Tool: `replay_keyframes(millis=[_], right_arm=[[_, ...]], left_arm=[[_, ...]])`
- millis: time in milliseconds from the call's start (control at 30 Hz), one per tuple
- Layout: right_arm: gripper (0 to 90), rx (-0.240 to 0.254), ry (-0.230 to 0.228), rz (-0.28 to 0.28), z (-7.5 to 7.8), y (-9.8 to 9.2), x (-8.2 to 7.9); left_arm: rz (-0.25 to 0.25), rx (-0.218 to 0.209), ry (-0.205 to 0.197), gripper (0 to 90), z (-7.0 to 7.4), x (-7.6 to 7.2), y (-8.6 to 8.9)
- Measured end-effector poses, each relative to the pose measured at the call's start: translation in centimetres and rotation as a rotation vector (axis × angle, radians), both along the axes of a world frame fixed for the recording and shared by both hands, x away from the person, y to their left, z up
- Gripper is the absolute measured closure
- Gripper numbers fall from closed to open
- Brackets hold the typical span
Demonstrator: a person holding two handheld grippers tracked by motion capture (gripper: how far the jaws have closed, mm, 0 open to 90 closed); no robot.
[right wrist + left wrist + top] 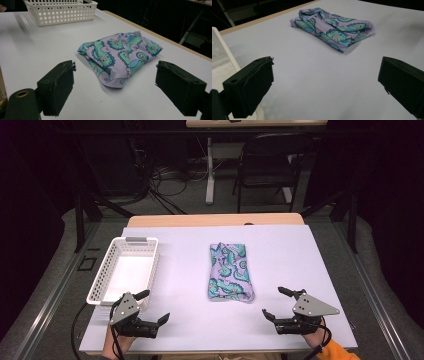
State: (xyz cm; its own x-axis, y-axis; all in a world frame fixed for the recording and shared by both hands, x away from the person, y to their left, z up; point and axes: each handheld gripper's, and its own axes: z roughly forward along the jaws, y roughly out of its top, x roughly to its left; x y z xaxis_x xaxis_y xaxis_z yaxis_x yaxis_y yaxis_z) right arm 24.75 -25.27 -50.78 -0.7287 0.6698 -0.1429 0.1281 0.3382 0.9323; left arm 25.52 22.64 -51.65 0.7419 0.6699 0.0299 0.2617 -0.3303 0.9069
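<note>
We hold both tongs low at the near edge of the table, and both stand wide with nothing between their jaws: the left gripper (153, 308) sits just in front of the near end of the white basket (101, 280), the right gripper (278, 302) to the right of the cloth and nearer to us than it. The thing we are working toward is the folded cloth (229, 271), lilac with green seahorse-like figures, lying flat near the middle of the table (280, 250), to the right of the basket and well apart from it. Seen along the right gripper's jaws, the cloth (120, 56) lies straight ahead with its near folded corner closest; along the left gripper's jaws the cloth (333, 27) is farther off. The basket looks empty. We judge this to be the start of the reach, with no contact made yet. Next we would bring the right gripper forward to the cloth's near edge, lower the jaws astride a fold, and close firmly enough to keep the layers together, likely for a move into the basket.
</note>
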Motion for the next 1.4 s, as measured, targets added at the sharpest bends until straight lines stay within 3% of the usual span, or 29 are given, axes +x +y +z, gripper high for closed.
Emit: replay_keyframes(millis=[233,567,600,800,933,1400], right_arm=[[14.5,0.000,0.004,0.000,0.0,0.1,0.0],[14.5,0.000,0.004,0.006,0.0,0.1,0.0],[14.5,-0.001,0.007,0.002,-0.1,0.1,0.0],[14.5,-0.004,0.012,0.009,-0.1,0.2,0.1],[14.5,-0.007,0.012,0.007,-0.2,0.2,0.1],[14.5,-0.006,0.016,0.006,-0.2,0.2,0.2]], left_arm=[[-0.006,0.009,0.003,0.0,0.1,-0.1,-0.3],[-0.014,0.020,0.033,0.0,0.6,-0.2,-1.3],[-0.016,0.035,0.053,0.0,0.7,-0.1,-1.6],[-0.017,0.037,0.057,0.0,1.1,0.1,-2.0],[-0.014,0.032,0.081,0.0,1.2,0.5,-2.6],[-0.047,0.045,0.100,0.0,1.4,2.5,-4.9]])
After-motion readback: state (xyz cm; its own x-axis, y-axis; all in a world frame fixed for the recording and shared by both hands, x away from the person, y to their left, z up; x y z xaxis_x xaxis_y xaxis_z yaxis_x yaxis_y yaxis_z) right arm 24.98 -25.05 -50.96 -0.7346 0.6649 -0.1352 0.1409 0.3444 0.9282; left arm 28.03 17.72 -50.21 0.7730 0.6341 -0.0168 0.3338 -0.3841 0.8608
